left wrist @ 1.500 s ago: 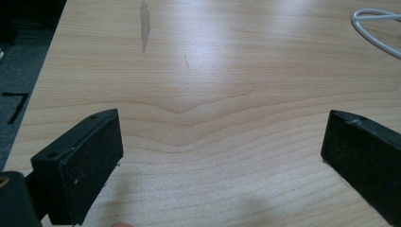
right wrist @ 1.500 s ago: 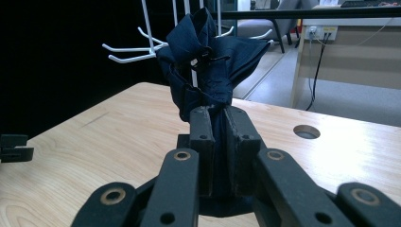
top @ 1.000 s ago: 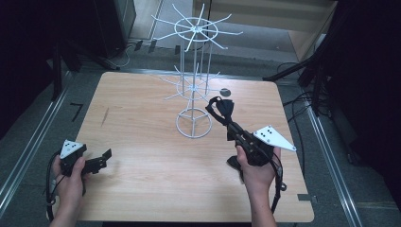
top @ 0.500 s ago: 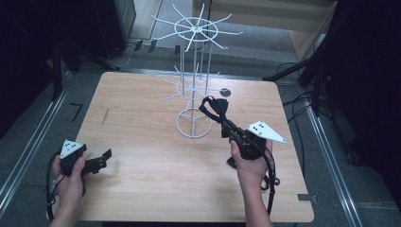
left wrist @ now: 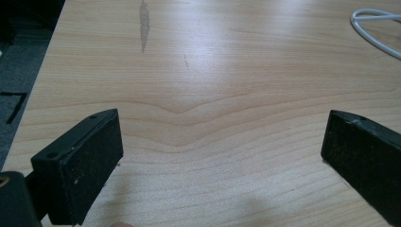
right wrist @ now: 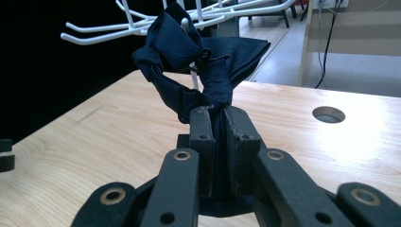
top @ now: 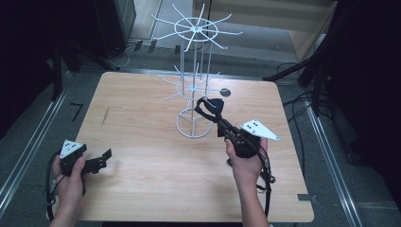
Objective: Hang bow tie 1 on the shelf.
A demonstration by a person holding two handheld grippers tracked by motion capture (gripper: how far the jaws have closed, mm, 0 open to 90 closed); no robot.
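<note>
1. Jaws of the right gripper (right wrist: 218, 125) clamp a dark navy fabric bow tie (right wrist: 201, 66), raised against the white wire rotating display rack (top: 194, 85).
2. The rack stands mid-table on the light wooden table (top: 156, 161).
3. The left gripper (top: 101, 158) rests near the table's front left edge, jaws wide apart around nothing.

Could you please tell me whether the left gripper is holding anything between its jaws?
No, the left gripper has its jaws standing wide apart, with just the bare light wooden table showing between them.
</note>
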